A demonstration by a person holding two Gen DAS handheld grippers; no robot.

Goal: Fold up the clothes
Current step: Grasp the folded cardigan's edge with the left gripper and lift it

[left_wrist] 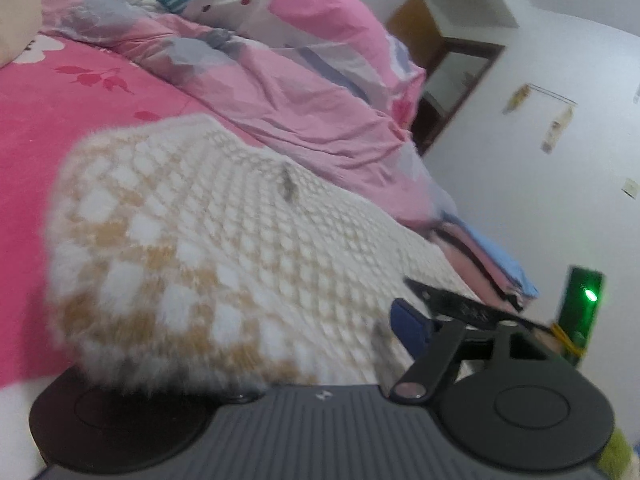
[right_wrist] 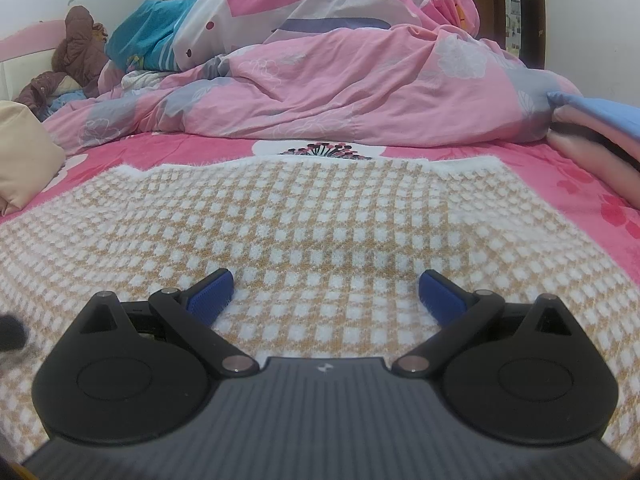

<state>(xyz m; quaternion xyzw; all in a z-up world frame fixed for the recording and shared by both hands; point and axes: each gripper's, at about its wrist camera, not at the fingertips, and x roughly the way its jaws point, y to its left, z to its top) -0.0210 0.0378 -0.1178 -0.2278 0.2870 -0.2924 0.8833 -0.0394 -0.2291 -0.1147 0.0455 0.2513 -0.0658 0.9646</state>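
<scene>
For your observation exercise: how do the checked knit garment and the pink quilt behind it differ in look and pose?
The knit garment is fuzzy, with a tan and white check; the pink quilt is smooth cloth with a flower print. The garment lies spread flat; the quilt is heaped and creased. Both rest on the pink bedsheet.

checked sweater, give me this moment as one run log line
stage: fold started | checked sweater: flat on bed, one part lifted | left gripper: sweater draped over it, grip unclear | right gripper: open above sweater

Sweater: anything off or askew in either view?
Yes. In the left wrist view the sweater is bunched over the left gripper, hiding one finger. In the right wrist view it lies flat under the open right gripper.
</scene>
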